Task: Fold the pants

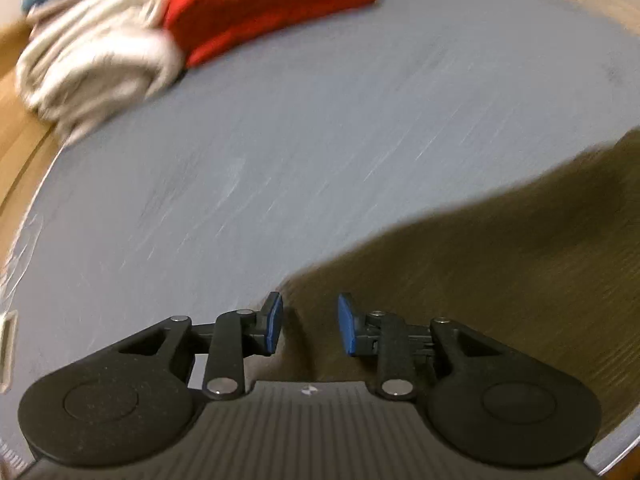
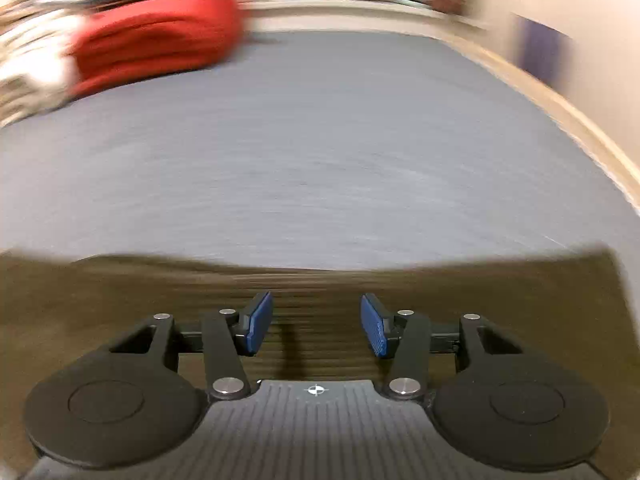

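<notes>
Olive-brown pants (image 1: 500, 264) lie flat on a grey table (image 1: 280, 140), filling the lower right of the left wrist view. My left gripper (image 1: 310, 322) is open, its blue pads over the left edge of the pants, holding nothing. In the right wrist view the pants (image 2: 120, 292) span the whole bottom of the frame. My right gripper (image 2: 316, 326) is open above the cloth near its far edge, holding nothing. Both views are motion-blurred.
A pile of folded clothes sits at the far left of the table: a red garment (image 1: 272, 4) (image 2: 156, 48) and white ones (image 1: 96, 60). A wooden table edge (image 2: 560, 108) runs along the right. Grey table surface (image 2: 320, 152) lies beyond the pants.
</notes>
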`<state>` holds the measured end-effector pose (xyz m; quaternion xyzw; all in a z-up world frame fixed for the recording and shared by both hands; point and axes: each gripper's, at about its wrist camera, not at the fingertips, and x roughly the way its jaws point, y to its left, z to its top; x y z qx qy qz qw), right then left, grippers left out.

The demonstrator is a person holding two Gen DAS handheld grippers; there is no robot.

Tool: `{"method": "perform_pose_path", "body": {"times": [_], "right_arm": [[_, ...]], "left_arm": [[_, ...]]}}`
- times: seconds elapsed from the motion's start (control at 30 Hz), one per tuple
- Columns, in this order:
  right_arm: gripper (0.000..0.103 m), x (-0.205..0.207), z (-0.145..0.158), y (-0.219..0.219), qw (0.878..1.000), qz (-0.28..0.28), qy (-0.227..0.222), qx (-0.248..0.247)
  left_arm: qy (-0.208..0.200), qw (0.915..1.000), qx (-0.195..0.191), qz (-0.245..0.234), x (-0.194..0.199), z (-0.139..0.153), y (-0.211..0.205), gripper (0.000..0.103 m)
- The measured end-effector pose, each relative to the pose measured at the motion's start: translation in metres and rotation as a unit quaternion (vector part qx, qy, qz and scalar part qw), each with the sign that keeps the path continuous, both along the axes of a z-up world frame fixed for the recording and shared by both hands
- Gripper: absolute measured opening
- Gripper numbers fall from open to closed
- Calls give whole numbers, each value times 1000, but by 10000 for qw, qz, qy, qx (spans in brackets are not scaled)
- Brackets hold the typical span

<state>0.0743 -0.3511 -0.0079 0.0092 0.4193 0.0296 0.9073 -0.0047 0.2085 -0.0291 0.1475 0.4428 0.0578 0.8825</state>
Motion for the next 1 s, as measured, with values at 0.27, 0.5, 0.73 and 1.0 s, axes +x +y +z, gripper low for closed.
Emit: {"method": "perform_pose_path", "body": {"times": [0.27, 0.5, 0.73, 1.0], "right_arm": [[52, -2, 7, -17, 9960, 182, -188, 852], [51, -17, 4, 86, 9698, 2295, -177, 808], [36, 27, -33, 79, 9885, 1479, 285, 114], [30, 24, -15, 46, 9937, 1051, -97, 379]], "left_arm": [[-290, 9693, -1670, -1779, 31, 11, -85, 32], [384, 9605, -662, -2677, 65, -44, -150, 21], [317, 9807, -881, -1718, 106, -65, -150, 35], [276, 9842, -663, -1617, 86, -27, -174, 40]]}}
